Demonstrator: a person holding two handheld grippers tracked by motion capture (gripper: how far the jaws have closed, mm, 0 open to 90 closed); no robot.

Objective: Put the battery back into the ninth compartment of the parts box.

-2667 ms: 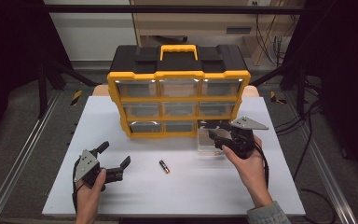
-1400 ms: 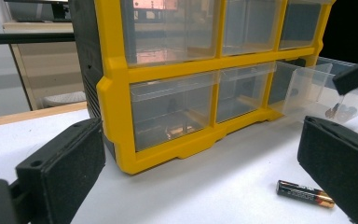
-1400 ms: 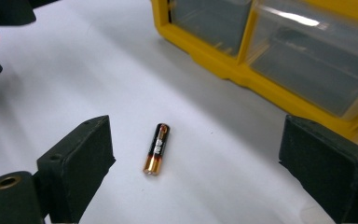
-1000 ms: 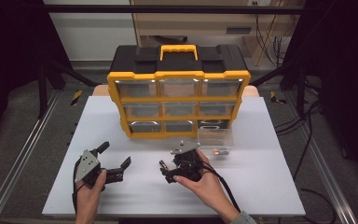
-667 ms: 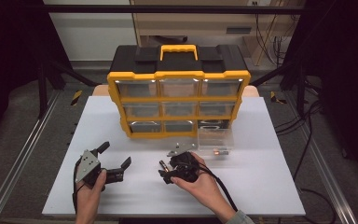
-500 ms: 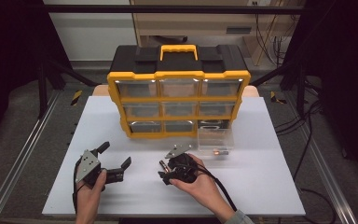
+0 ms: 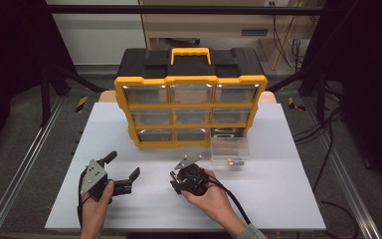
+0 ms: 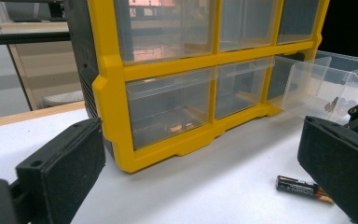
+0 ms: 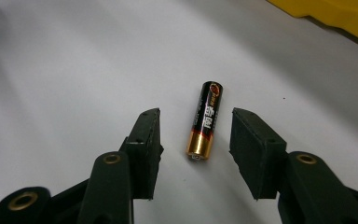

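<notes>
A black and gold AA battery (image 9: 206,120) lies flat on the white table (image 7: 278,189). My right gripper (image 9: 196,122) is open, one jaw on each side of the battery and neither touching it. The high view shows this gripper (image 7: 177,182) held low over the table's front centre. My left gripper (image 7: 124,165) rests open at the front left with nothing between its jaws. In its own view the left gripper (image 8: 198,135) faces the organizer, and the battery (image 8: 303,188) lies just inside its right jaw's edge.
A yellow and black drawer organizer (image 7: 189,94) with clear drawers stands at the back centre. One clear drawer (image 7: 230,149) is out on the table in front of its bottom right slot, with small items inside. Metal frame rails run along both table sides.
My right gripper moved from the pulled-out drawer leftward to the battery and came down with its jaws around it. The left gripper stayed still.
</notes>
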